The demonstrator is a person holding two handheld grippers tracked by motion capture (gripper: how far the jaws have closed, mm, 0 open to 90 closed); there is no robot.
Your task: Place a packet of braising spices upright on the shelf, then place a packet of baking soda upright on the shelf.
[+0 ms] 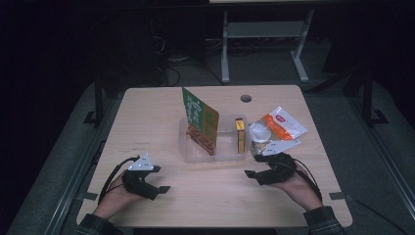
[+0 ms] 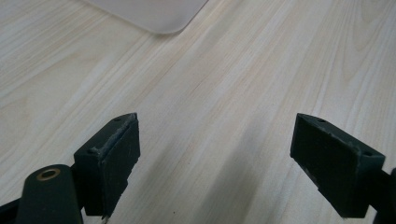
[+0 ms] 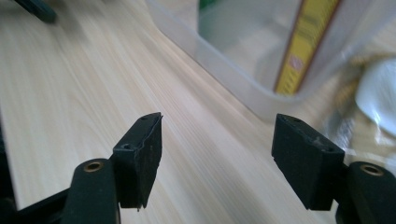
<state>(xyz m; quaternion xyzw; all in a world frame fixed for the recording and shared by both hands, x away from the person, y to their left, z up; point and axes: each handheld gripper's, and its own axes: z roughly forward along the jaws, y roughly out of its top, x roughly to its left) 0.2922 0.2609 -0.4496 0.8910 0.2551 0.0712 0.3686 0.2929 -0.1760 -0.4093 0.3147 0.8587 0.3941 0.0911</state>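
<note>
A dark room surrounds a pale wooden surface [image 1: 161,110] with a round cable hole near its far edge. At the middle stands a clear plastic tub [image 1: 188,149]. A tall green and orange packet [image 1: 200,120] stands upright in its left part, and a narrow yellow box [image 1: 240,136] stands on end against its right wall. Just beside the tub's right wall, on the bare wood, lie the loose snack bags: an orange and white bag [image 1: 281,125] farther back and a clear crinkly bag [image 1: 274,147] nearer the front edge.

The left tool [image 1: 159,188] rests near the front left corner, its jaws wide apart over bare wood, holding nothing; in the left gripper view a corner of the tub [image 2: 154,14] lies ahead of it. The right tool [image 1: 252,175] sits close to the tub's front right corner, jaws likewise spread and empty, just beside the clear bag. In the right gripper view the tub wall [image 3: 224,70] and the yellow box [image 3: 303,42] stand ahead, with the crinkly bag [image 3: 373,93] off to the right.

The work seems to be packing the loose bags into the tub, and the right tool looks best placed to start. It should turn toward the nearest bag, take a flat edge rather than the puffed middle, close gently, then lift clear of the tub's rim before lowering the bag into the open space between packet and box.
</note>
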